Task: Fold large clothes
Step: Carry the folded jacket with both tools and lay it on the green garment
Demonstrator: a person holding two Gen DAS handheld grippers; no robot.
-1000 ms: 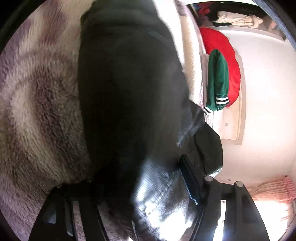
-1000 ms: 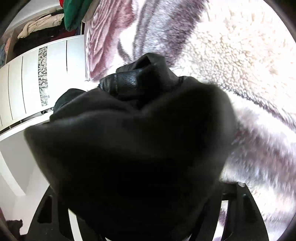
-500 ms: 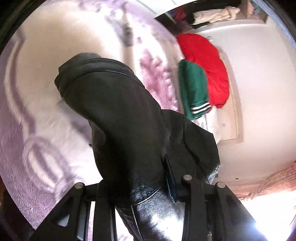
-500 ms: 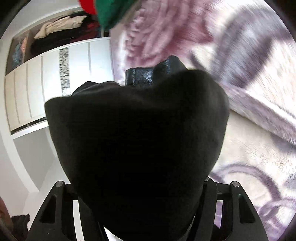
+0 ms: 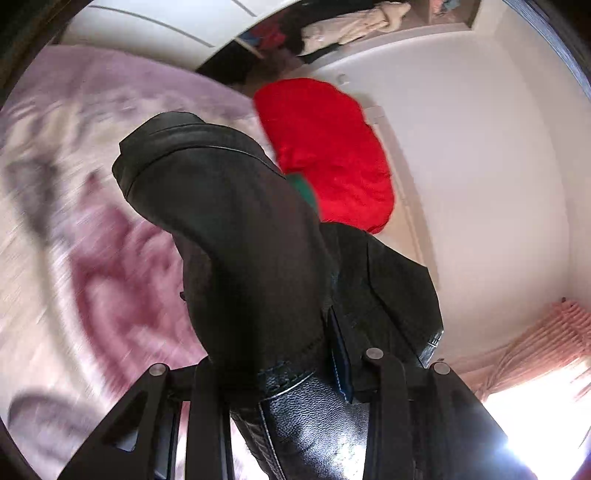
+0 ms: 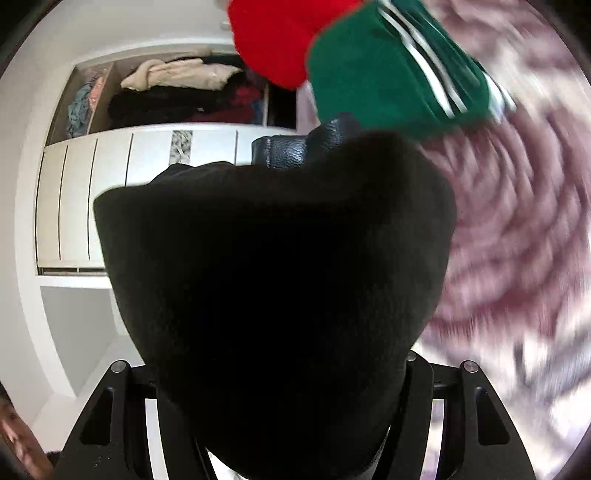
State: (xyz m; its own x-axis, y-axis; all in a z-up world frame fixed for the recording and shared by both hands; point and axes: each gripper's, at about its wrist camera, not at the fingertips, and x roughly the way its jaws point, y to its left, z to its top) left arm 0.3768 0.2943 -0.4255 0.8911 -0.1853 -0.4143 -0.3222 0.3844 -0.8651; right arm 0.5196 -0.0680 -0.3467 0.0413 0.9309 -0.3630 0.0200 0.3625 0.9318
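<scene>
Left wrist view shows the left gripper [image 5: 291,373] clamped on a black leather jacket [image 5: 236,236], which rises between its two fingers and bulges up ahead of them, its folded edge at the far end. Beyond the jacket and to the right lies a red garment [image 5: 325,155], with a sliver of green garment [image 5: 303,190] at its near edge. A pink and purple fleece blanket [image 5: 92,258], blurred, spreads to the left of the tool.

Right wrist view has the right gripper [image 6: 280,391] holding the same black jacket [image 6: 273,277], a dark mass filling the space between its fingers. Ahead and above sit the green garment [image 6: 388,70] with white stripes and the red garment [image 6: 280,33]. White wardrobe [image 6: 110,184] doors stand to the left, an open shelf of clothes [image 6: 177,88] above them.
</scene>
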